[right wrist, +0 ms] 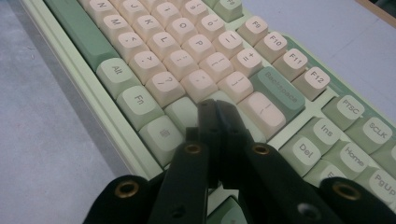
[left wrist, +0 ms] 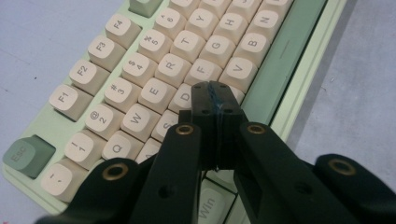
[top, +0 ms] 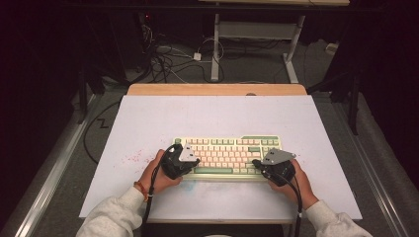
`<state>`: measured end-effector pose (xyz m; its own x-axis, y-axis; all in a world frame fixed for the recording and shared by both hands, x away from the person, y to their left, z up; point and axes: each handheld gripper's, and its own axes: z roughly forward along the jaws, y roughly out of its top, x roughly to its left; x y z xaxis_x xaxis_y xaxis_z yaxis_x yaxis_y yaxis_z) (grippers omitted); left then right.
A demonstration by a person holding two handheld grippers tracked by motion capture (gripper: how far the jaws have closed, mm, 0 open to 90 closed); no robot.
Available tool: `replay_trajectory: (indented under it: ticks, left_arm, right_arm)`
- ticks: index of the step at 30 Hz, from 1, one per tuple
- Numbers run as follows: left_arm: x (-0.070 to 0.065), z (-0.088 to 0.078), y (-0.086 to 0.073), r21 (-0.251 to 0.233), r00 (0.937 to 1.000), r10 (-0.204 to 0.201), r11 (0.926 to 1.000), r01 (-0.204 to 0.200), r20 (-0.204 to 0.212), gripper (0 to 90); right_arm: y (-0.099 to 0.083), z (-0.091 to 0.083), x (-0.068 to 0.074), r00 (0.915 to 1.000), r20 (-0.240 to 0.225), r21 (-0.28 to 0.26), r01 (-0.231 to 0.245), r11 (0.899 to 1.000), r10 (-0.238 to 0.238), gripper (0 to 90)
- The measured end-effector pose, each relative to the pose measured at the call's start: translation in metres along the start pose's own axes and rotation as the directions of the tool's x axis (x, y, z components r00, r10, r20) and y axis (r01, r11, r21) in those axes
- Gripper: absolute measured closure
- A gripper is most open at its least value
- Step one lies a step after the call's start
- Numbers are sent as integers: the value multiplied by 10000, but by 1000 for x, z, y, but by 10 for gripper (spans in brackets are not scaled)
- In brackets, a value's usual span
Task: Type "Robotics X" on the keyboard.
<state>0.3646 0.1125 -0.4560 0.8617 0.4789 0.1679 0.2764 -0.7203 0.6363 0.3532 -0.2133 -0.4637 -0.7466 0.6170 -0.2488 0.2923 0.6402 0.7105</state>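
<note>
A pale green keyboard (top: 227, 154) with cream and green keys lies on the white table mat (top: 217, 118). My left gripper (top: 197, 161) rests over the keyboard's left end, its black jaws pressed together with nothing between them. In the left gripper view its tips (left wrist: 215, 91) hover above the keyboard (left wrist: 154, 70) next to the D key. My right gripper (top: 255, 162) sits at the keyboard's right end, also shut and empty. Its tips (right wrist: 215, 106) point at the keyboard (right wrist: 196, 60) near the green key below Backspace. A hand holds each gripper.
The mat covers a wooden table whose far edge (top: 217, 89) shows. Faint red specks (top: 133, 158) mark the mat left of the keyboard. Cables (top: 173, 59) and a desk frame (top: 257, 44) stand on the floor beyond.
</note>
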Motion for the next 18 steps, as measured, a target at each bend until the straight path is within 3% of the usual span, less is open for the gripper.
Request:
replay_trajectory:
  ticks: [11, 18]
  left_arm:
    - [1, -2, 0, -142, 9998, 37, 9999, -40, -174, 856]
    - [3, -5, 0, -330, 9992, -47, 9995, 34, -399, 798]
  right_arm:
    - [0, 0, 0, 10000, 15, 4, 64, 10000, -64, 900]
    - [2, -2, -1, 10000, 19, -45, 65, 10000, -65, 873]
